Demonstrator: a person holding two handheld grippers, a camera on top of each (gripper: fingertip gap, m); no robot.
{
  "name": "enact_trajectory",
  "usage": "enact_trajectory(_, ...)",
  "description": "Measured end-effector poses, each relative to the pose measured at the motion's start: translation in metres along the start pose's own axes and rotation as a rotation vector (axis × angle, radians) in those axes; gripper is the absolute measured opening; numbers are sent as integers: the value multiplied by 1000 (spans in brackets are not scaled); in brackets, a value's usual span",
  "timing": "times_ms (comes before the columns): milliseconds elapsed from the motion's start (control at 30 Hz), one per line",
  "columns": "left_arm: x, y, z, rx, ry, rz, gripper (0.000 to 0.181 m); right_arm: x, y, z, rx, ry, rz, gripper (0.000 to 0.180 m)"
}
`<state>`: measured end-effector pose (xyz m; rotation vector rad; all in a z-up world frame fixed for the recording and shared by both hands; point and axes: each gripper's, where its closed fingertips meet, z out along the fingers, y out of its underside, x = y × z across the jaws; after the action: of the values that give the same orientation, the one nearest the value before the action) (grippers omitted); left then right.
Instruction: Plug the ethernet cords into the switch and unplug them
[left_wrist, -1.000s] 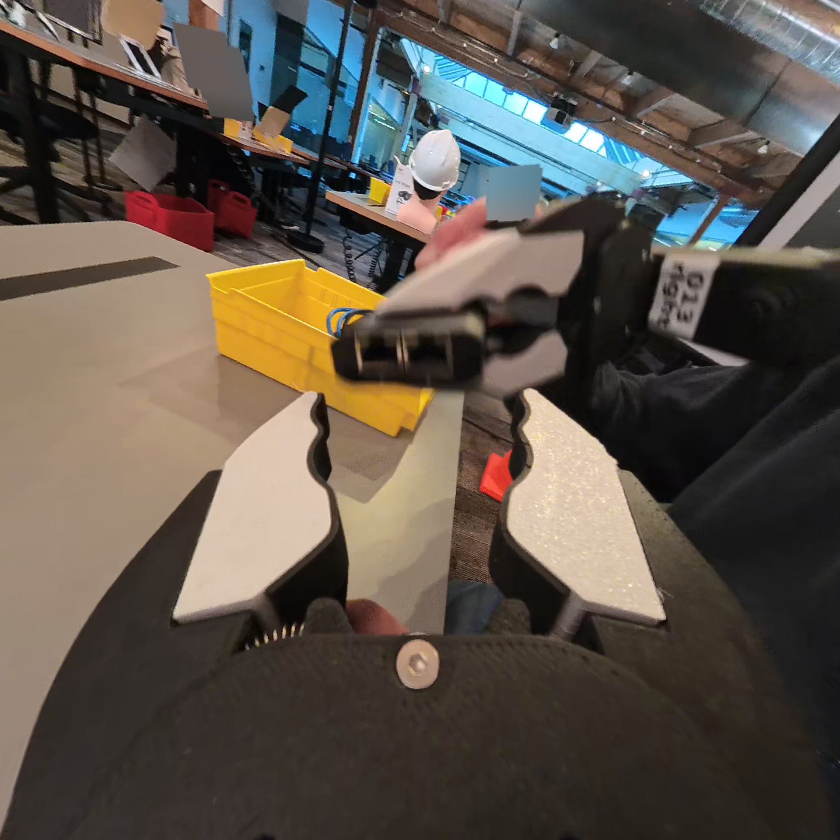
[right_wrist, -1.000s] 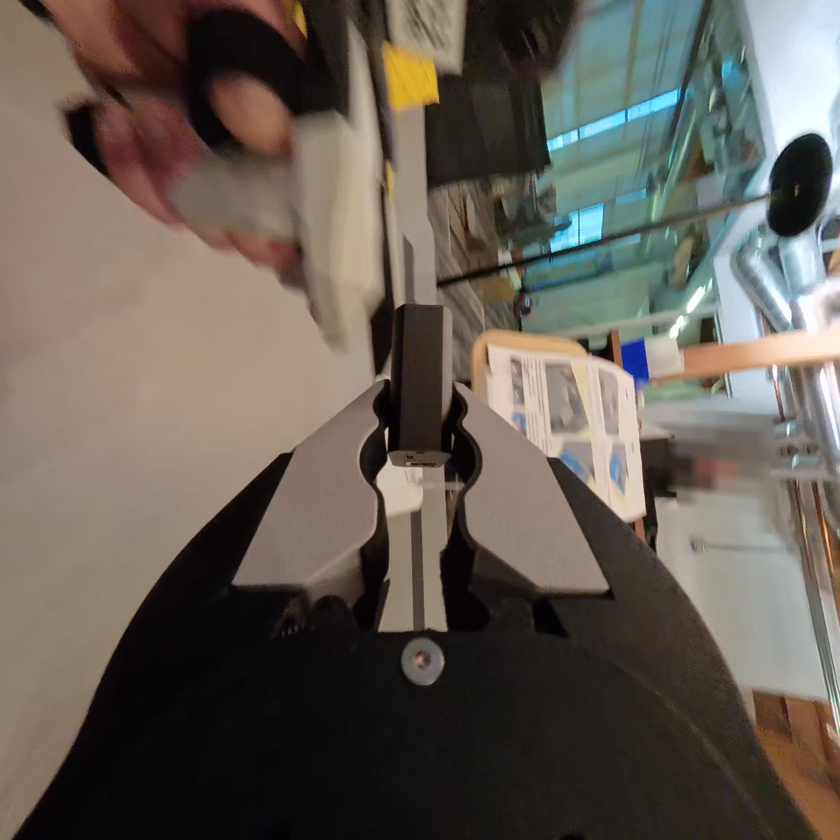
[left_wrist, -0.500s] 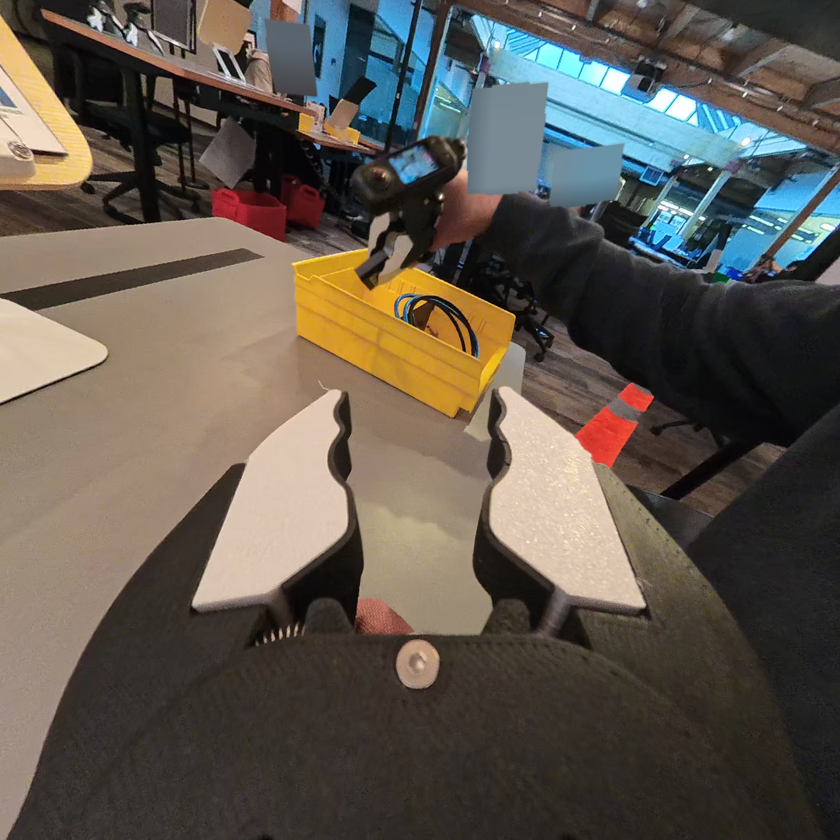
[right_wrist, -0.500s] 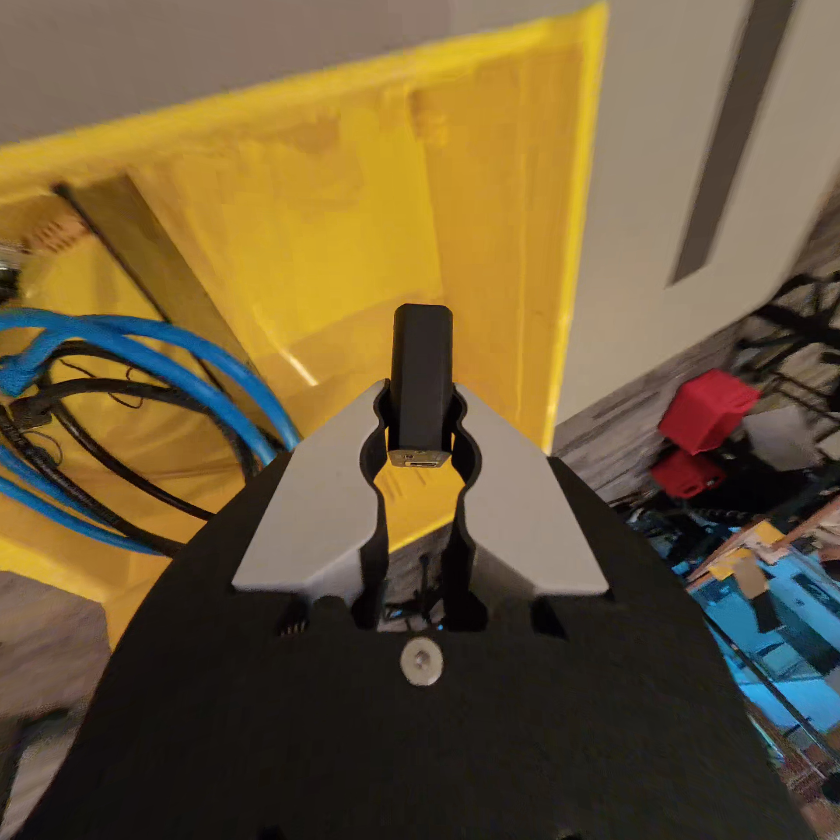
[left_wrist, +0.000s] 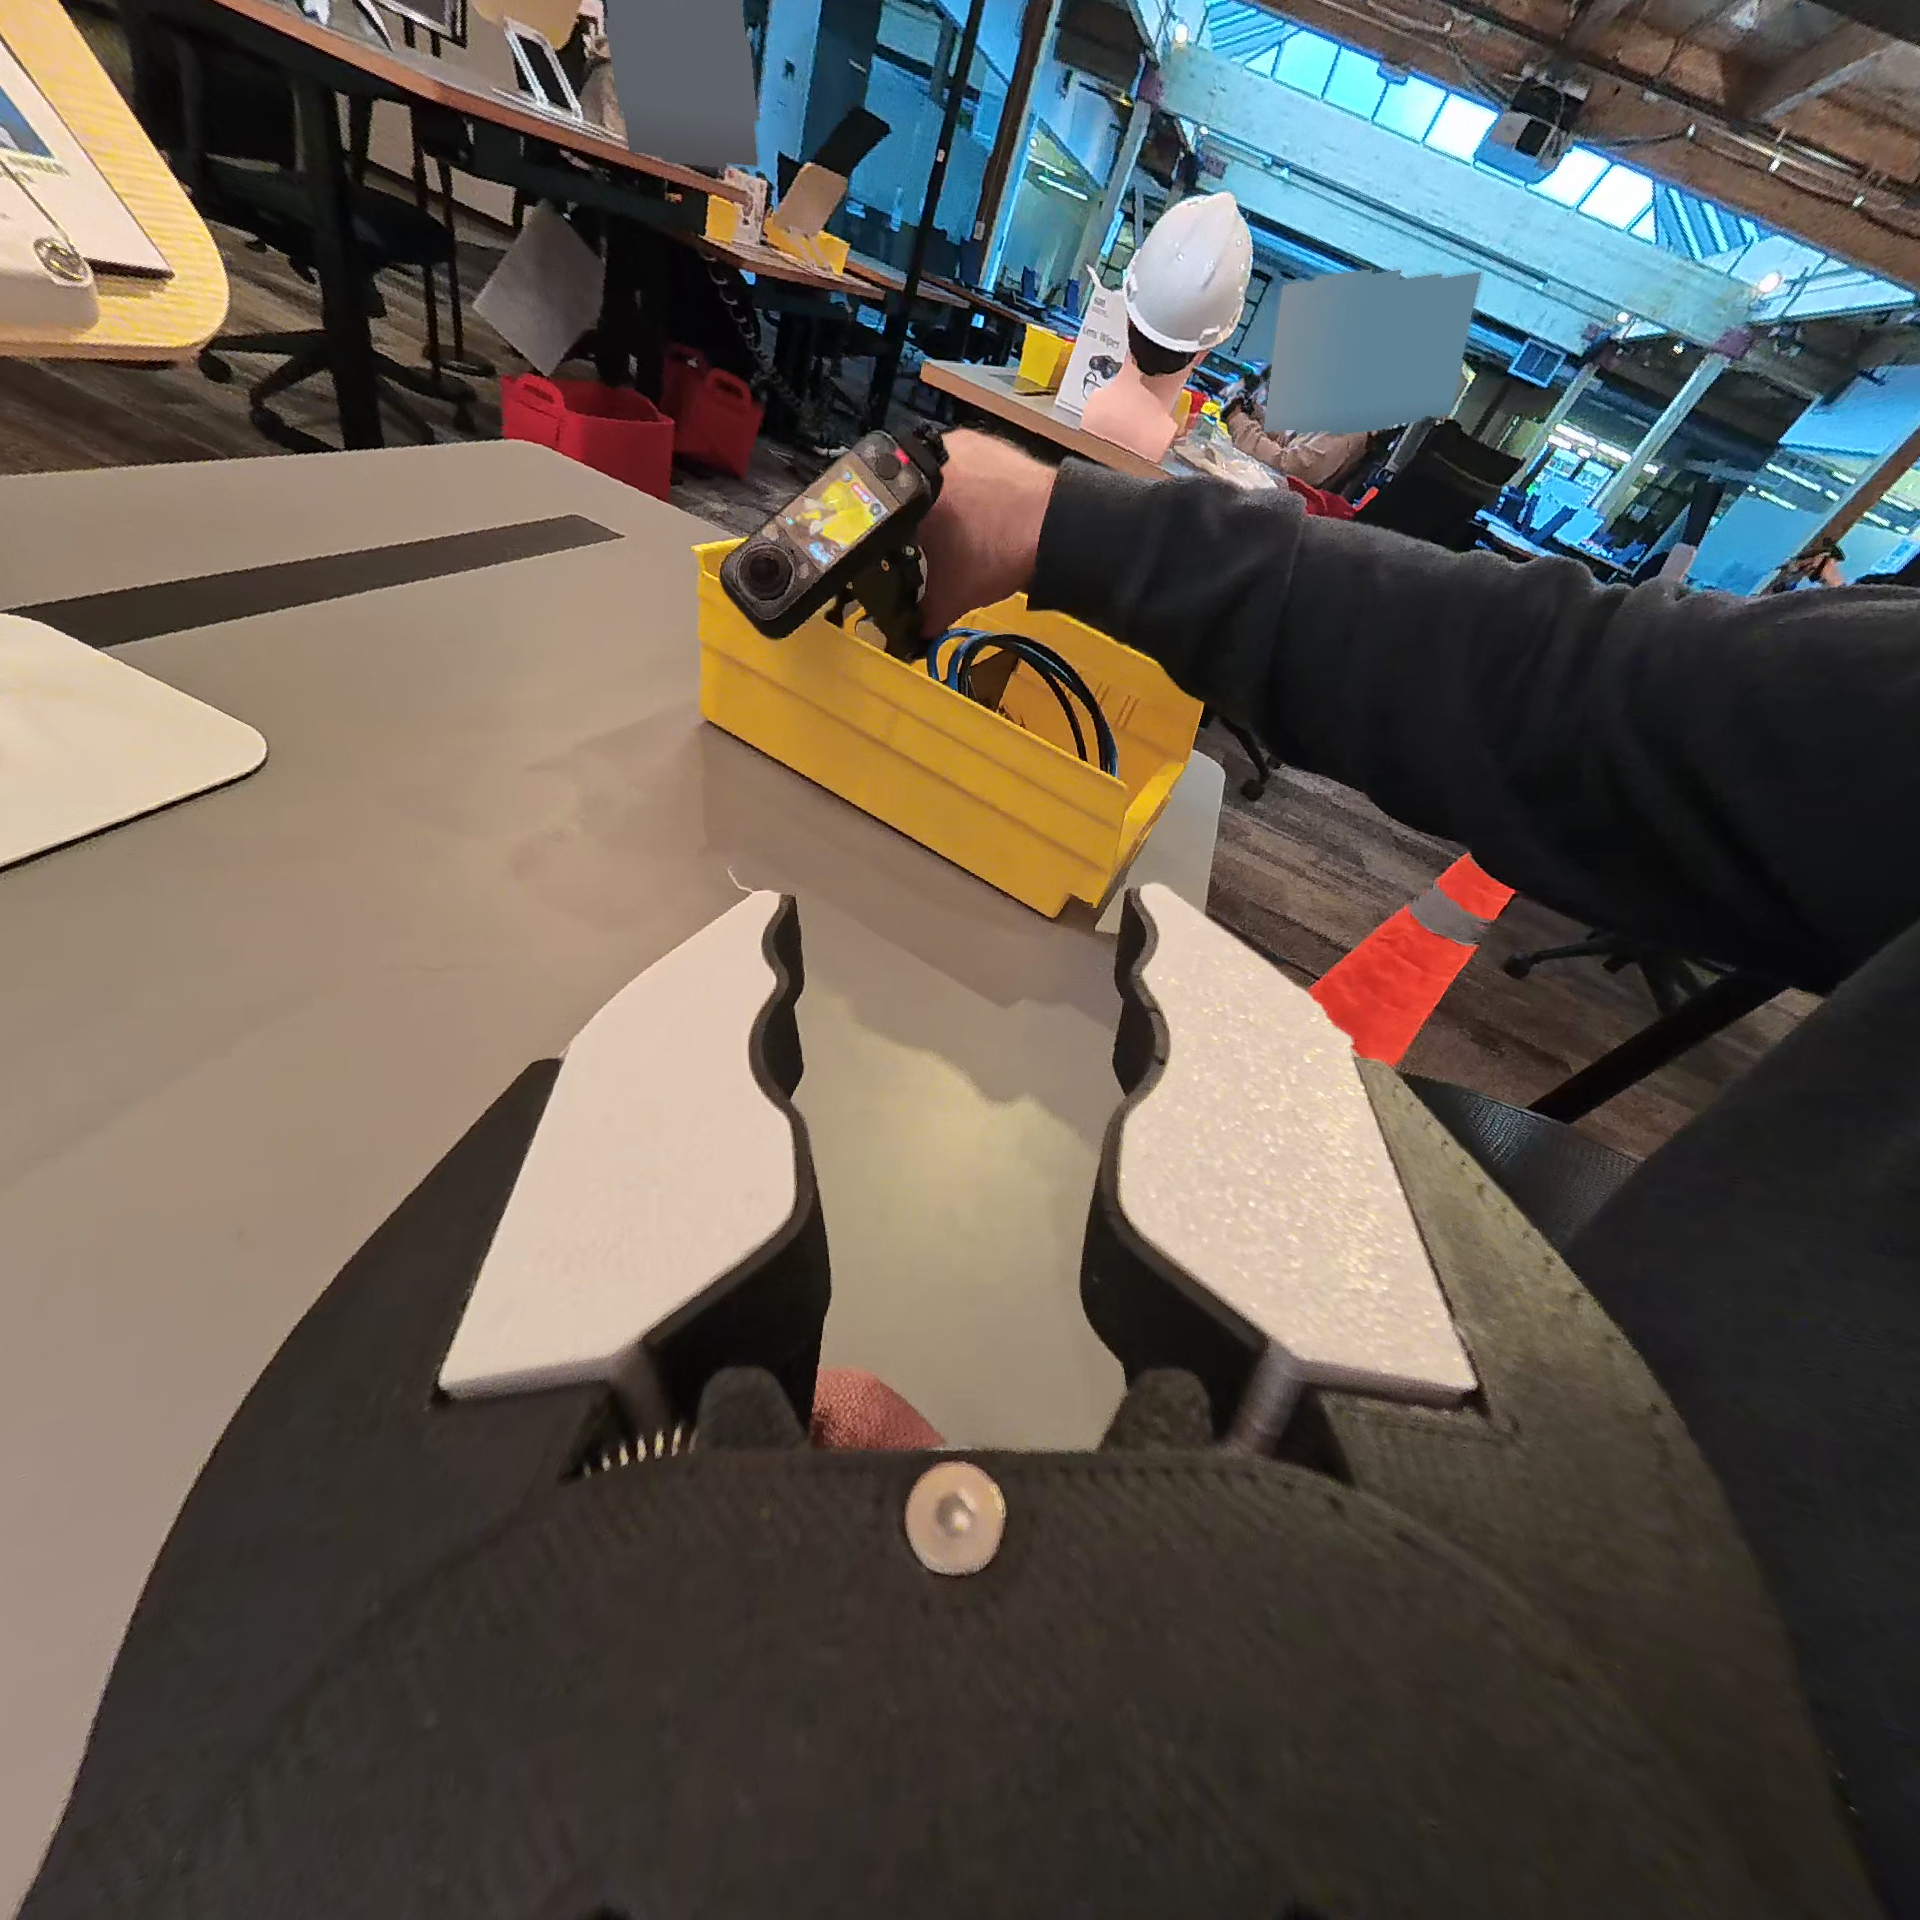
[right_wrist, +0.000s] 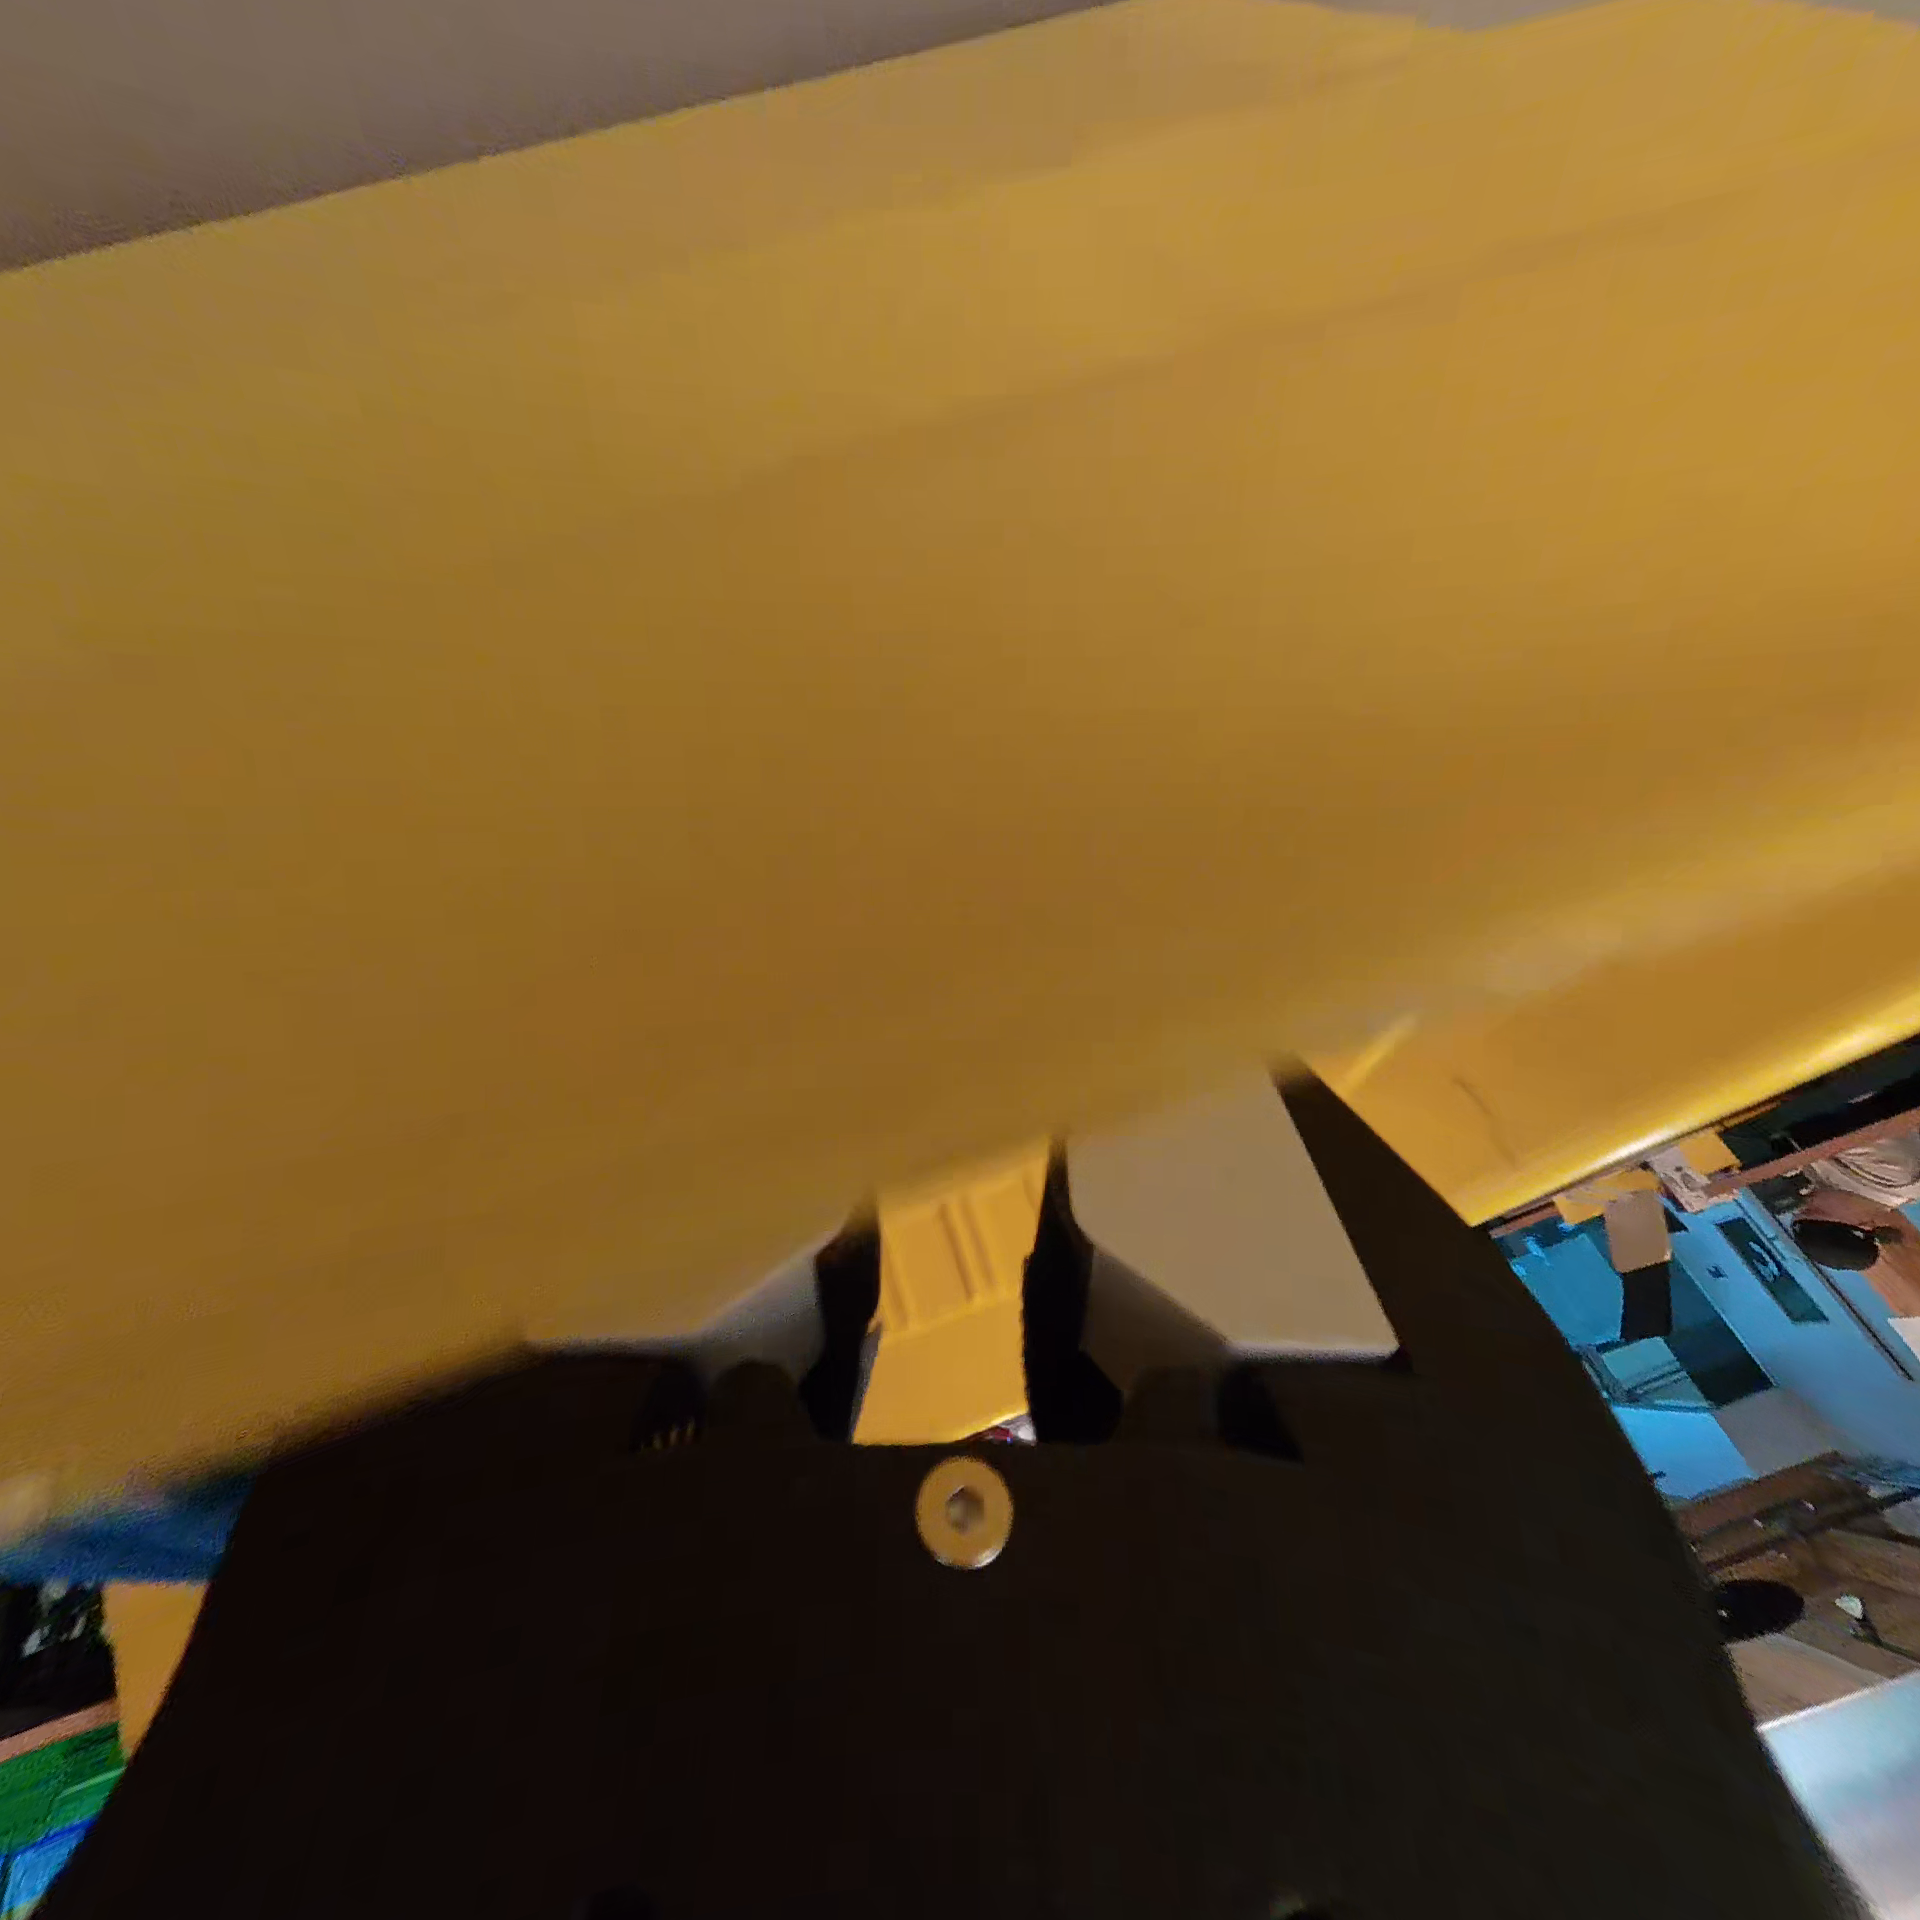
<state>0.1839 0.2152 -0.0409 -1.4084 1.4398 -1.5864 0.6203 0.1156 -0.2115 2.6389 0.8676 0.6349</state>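
Note:
My left gripper (left_wrist: 956, 914) is open and empty, low over the grey table (left_wrist: 364, 935). Beyond it stands a yellow bin (left_wrist: 935, 769) with coiled blue ethernet cords (left_wrist: 1049, 675) inside. My right gripper (left_wrist: 883, 623), held in a hand, reaches down into the bin's far left end, its tips hidden by the bin wall. In the right wrist view the blurred yellow bin wall (right_wrist: 935, 623) fills the frame and covers the tips of the fingers (right_wrist: 1174, 1288). The switch is not visible. A blue blur of cord (right_wrist: 104, 1527) shows at lower left.
A white pad (left_wrist: 94, 738) lies at the table's left and a black strip (left_wrist: 312, 577) runs across its far part. The dark sleeve (left_wrist: 1455, 707) crosses from the right. The table's edge lies right of the bin, with an orange cone (left_wrist: 1403, 956) on the floor. The tips of one gripper are about 50 centimetres away from the tips of the other.
The right gripper, shut on the black switch before, has dropped from above the bin down into it, until the yellow wall hides its tips. The left gripper has stayed open.

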Motion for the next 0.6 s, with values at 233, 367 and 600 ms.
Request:
enact_trajectory(233,1,-3,-3,8,-2,5,58,-11,3,-21,32,-117,-2,34)
enact_trajectory(367,-1,-8,-8,8,-29,28,58,-8,8,-42,86,-128,37,35)
enact_trajectory(600,-57,-35,-60,-19,-420,217,53,26,35,-118,387,158,340,35)
